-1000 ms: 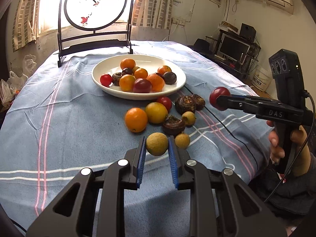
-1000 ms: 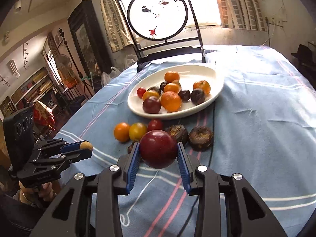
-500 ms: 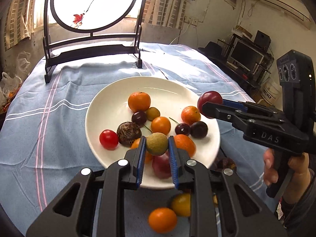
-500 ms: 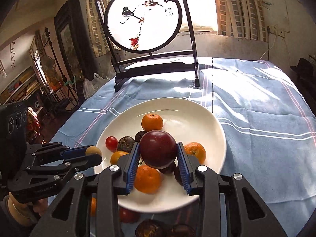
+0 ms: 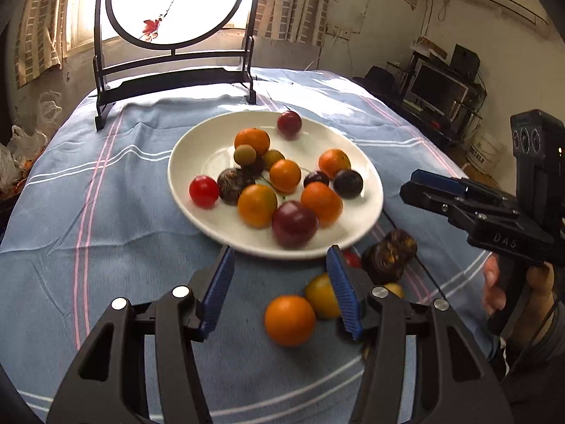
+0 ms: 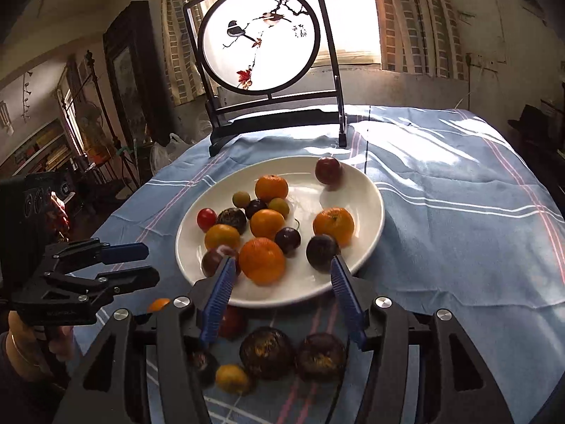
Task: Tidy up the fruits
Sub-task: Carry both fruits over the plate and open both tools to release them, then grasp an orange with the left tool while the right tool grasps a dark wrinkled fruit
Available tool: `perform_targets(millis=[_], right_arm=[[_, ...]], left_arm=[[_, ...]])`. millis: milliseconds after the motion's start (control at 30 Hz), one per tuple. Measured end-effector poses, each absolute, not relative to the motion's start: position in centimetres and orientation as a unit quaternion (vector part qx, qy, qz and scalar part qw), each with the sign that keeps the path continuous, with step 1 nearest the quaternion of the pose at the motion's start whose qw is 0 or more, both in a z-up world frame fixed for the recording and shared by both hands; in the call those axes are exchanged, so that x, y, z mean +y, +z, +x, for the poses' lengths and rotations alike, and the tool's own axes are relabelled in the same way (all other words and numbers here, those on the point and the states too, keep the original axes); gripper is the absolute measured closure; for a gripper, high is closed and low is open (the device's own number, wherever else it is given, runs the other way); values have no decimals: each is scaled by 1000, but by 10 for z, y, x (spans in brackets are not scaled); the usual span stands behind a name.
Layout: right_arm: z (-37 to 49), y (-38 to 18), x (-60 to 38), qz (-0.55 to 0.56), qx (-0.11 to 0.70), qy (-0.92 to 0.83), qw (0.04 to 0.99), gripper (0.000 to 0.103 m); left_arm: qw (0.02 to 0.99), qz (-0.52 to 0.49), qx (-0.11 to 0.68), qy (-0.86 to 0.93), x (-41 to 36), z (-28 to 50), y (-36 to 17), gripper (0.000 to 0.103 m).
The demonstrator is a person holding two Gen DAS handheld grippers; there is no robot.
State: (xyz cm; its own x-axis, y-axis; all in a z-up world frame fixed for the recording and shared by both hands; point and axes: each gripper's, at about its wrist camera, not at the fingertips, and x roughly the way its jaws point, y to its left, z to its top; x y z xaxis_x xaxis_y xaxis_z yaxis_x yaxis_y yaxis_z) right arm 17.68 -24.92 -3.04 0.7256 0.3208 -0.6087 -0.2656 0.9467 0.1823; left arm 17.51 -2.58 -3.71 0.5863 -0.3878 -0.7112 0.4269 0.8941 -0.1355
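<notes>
1. Opening with nothing between their ribbed blue pads, the left gripper (image 5: 280, 291) and right gripper (image 6: 280, 296) are seen.
2. Round, glossy fruits (image 5: 257, 205) are heaped on a smooth white plate (image 5: 183, 183).
3. "DAS" is read on the right gripper's side.

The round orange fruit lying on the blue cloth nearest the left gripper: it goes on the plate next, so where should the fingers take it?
Grip the round orange fruit across its widest middle, coming down from above. Keep one finger out of the gap beside the yellow fruit, which touches it on the far right.
</notes>
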Motion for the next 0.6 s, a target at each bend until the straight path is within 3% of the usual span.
perform_targets(millis=[267, 600], right_arm=[[132, -58, -277, 79, 350, 149, 921, 46], [127, -62, -279, 78, 343, 155, 923, 46]], left_arm=[[880, 71, 412, -225, -28, 138, -64, 50], [870, 97, 436, -207, -45, 162, -82, 51]])
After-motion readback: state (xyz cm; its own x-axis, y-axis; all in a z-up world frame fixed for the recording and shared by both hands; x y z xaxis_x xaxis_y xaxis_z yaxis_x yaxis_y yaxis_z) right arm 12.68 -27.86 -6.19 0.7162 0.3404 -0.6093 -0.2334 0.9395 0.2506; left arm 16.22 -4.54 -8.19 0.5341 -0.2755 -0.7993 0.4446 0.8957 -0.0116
